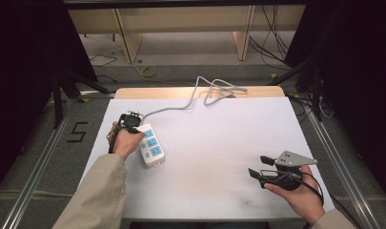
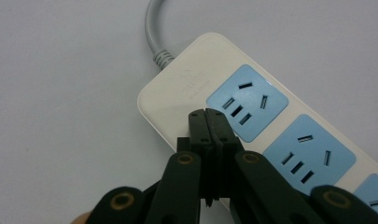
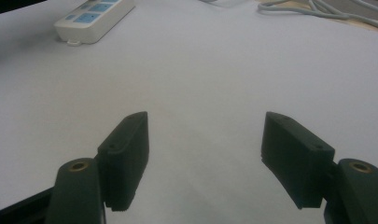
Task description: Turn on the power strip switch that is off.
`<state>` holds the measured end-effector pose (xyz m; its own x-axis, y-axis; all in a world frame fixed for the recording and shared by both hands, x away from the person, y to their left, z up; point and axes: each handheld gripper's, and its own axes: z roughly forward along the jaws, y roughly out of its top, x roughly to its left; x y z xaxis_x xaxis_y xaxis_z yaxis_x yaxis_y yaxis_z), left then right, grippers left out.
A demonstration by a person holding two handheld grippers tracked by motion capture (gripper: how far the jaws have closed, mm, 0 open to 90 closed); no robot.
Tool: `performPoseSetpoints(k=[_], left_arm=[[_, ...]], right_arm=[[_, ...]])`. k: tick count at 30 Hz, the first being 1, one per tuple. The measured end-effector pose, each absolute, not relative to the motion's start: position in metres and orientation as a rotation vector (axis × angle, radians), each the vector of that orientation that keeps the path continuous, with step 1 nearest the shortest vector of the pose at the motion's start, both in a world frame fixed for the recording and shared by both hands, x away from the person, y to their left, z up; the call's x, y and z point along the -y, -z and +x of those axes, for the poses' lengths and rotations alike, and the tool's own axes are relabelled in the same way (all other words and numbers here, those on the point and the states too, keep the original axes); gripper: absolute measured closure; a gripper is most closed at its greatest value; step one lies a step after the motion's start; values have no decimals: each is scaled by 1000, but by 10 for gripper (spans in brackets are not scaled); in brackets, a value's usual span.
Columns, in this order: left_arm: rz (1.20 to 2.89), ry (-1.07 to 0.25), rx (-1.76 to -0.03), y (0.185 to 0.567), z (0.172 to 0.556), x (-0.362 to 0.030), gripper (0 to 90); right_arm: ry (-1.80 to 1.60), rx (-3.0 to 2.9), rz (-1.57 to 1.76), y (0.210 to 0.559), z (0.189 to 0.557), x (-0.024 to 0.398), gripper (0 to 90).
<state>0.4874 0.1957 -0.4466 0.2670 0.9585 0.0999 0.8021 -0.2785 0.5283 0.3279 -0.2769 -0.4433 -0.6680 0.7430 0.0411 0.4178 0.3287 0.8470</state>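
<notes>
High view: white power strip lies on the white table sheet, left of centre, long axis running diagonally. Its grey cord runs from the far end toward the table's back edge and ends there in loose loops. Left gripper sits at the strip's cord end, held in the person's left hand.

Left gripper view: jaws pressed together, nothing between them; tips rest over the plain white end of the strip, just beside the first blue socket panel. Whether the tips touch the casing cannot be told.

Right gripper rests in the right hand at the near right of the table, well apart from the strip. Right gripper view: jaws spread wide, only bare sheet between them.
</notes>
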Motion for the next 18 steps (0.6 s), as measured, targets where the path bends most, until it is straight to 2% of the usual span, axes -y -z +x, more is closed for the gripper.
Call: performPoseSetpoints(k=[18], left_arm=[[2189,-577,-1604,447,488,-194,900]], right_arm=[[-1272,-2245,1030,443,328,277,331]])
